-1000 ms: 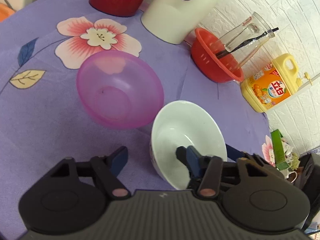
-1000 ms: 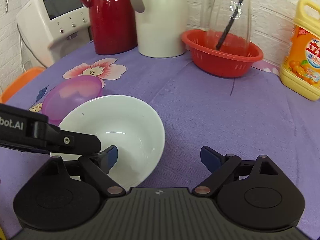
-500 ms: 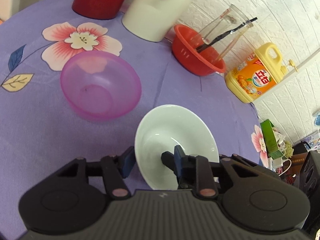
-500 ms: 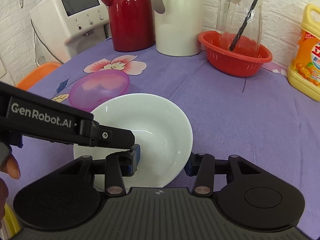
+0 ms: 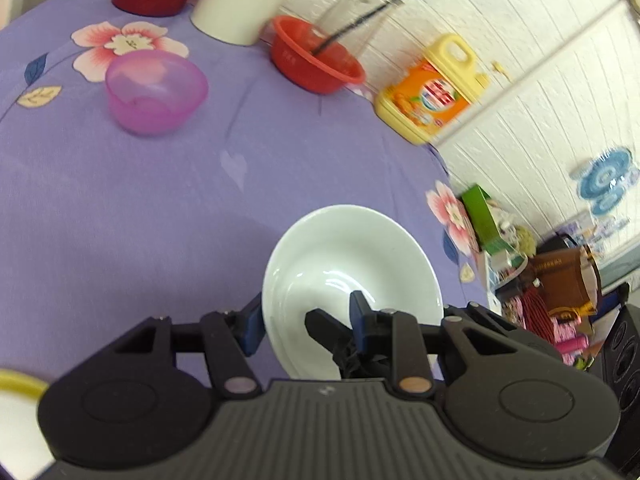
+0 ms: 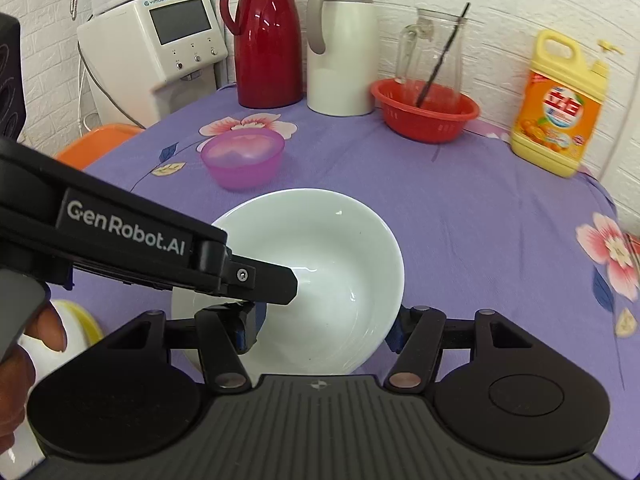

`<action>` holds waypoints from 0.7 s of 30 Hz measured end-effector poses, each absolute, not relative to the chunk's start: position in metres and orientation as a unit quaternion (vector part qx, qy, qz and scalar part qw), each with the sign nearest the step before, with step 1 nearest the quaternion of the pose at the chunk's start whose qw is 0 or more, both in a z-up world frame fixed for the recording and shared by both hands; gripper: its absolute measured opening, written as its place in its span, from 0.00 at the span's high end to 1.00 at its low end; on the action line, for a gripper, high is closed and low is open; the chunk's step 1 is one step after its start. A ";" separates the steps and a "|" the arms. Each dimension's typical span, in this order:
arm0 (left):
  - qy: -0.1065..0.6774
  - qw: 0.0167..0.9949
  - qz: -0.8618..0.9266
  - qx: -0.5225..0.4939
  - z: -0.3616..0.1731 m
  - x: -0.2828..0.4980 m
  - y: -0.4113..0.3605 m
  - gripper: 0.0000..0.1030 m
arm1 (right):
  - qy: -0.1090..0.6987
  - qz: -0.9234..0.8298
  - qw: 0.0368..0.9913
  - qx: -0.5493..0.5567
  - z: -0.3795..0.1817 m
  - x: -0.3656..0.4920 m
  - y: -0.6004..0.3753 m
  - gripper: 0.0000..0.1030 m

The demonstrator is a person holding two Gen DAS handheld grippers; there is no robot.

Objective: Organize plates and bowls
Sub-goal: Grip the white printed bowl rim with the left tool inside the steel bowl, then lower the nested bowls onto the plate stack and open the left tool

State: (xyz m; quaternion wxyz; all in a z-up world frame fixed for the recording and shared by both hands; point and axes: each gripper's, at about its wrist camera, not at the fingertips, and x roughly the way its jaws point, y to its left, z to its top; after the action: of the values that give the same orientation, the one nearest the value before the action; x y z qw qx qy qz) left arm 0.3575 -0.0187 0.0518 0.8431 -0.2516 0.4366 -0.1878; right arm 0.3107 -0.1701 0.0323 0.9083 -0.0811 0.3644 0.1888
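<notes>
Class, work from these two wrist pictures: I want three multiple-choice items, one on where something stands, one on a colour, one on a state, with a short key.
1. The glass jug stands
A. in the red basket
B. beside the pink bowl
C. on the floor

2. The soap bottle is
A. blue
B. yellow
C. green

3. The left gripper is
A. shut on the white bowl
B. open over bare cloth
C. holding a plate

Key: A, its base sits inside the basket; B, yellow body and handle; A, fingers pinch the bowl's rim.
</notes>
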 end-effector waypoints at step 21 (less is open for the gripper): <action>0.459 0.839 -0.243 -0.165 0.023 0.237 -0.060 0.67 | 0.368 0.157 0.916 -0.040 0.007 0.175 -0.204 0.00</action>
State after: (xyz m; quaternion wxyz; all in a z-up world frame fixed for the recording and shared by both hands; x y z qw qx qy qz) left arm 0.2366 -0.0604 0.0230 0.8387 -0.1646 0.4588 -0.2428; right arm 0.1751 -0.2038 0.0069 0.9156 -0.0403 0.3680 0.1571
